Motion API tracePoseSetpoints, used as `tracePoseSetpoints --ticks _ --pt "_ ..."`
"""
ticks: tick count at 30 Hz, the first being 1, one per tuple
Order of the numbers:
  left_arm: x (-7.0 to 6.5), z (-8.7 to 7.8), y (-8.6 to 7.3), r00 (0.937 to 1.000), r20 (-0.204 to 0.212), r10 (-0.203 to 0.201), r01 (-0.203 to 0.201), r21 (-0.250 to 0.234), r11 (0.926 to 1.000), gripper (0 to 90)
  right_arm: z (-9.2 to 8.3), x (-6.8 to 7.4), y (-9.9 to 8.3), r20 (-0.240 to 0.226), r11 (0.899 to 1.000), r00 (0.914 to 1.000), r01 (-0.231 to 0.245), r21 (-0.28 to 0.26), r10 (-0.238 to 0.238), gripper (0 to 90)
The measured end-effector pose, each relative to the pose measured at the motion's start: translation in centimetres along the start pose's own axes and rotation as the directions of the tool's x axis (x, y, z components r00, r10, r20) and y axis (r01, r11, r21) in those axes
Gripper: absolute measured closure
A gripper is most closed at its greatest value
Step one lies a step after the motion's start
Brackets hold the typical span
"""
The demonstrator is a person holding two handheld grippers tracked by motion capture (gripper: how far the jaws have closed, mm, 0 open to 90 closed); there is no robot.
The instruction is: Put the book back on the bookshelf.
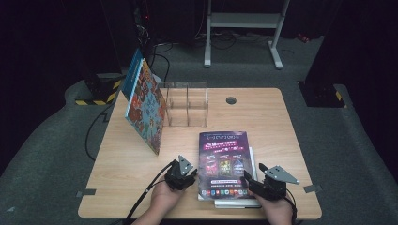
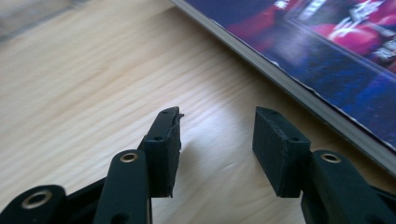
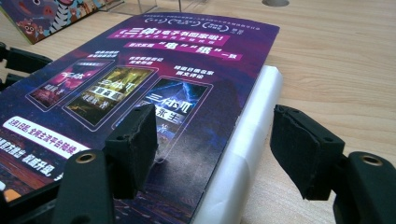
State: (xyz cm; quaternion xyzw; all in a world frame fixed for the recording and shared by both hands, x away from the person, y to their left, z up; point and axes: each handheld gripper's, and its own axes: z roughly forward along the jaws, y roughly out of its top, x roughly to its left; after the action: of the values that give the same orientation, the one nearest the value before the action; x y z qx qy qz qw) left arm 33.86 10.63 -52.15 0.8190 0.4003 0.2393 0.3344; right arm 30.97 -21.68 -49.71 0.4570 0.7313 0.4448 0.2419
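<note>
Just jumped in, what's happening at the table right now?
A person holds a claw in each hand at the near edge of the table. The left claw is open beside the left edge of the purple magazine, gripping nothing. The right claw is open too, straddling the magazine's right edge and the white book beneath it. A colourful book stands leaning by a clear acrylic holder farther back.
</note>
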Motion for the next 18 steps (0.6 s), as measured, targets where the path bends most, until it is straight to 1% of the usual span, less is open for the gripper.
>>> tracePoseSetpoints --ticks 1,2,4,5,6,7,10,14,18 --pt "0.0 0.0 0.0 0.9999 0.013 -0.007 0.007 -0.002 1.0 51.4 0.0 0.0 0.0 0.0 1.0 1.0 0.006 -0.003 -0.006 32.1" --pt "0.0 -0.1 0.0 0.9998 0.02 -0.009 0.01 -0.015 0.9998 50.6 0.0 0.0 0.0 0.001 1.0 1.0 0.008 -0.002 -0.008 32.1" --pt "-0.2 -0.1 0.1 0.9988 0.039 -0.028 0.03 -0.044 0.9986 50.4 0.0 -0.1 0.0 0.001 1.0 1.0 0.007 -0.003 -0.007 32.1" --pt "-0.4 -0.1 0.3 0.9989 0.036 -0.03 0.032 -0.047 0.9984 50.7 0.0 -0.1 0.0 0.001 1.0 1.0 0.005 -0.003 -0.005 32.0" --pt "-0.5 -0.1 0.3 0.9995 0.024 -0.023 0.024 -0.048 0.9986 52.2 0.0 -0.1 0.0 0.0 1.0 1.0 0.004 -0.002 -0.004 31.9" --pt "-0.5 -0.1 0.4 0.9995 0.023 -0.022 0.023 -0.05 0.9985 52.2 0.0 -0.1 0.0 0.0 1.0 1.0 0.002 -0.003 -0.002 31.9" --pt "-0.5 0.1 0.5 0.9991 0.027 -0.032 0.034 -0.047 0.9983 52.1 0.0 -0.2 0.0 0.001 1.0 1.0 -0.002 -0.004 0.002 31.5" --pt "-0.7 0.3 1.0 0.9992 0.03 -0.026 0.027 -0.051 0.9983 52.3 0.3 -0.4 -0.2 -0.003 1.0 0.9999 -0.013 0.01 0.013 30.8" --pt "-1.5 0.9 1.6 0.999 0.044 -0.011 0.013 -0.05 0.9987 52.4 0.5 -0.6 -0.3 -0.001 0.999 0.9998 -0.022 0.025 0.022 30.0"
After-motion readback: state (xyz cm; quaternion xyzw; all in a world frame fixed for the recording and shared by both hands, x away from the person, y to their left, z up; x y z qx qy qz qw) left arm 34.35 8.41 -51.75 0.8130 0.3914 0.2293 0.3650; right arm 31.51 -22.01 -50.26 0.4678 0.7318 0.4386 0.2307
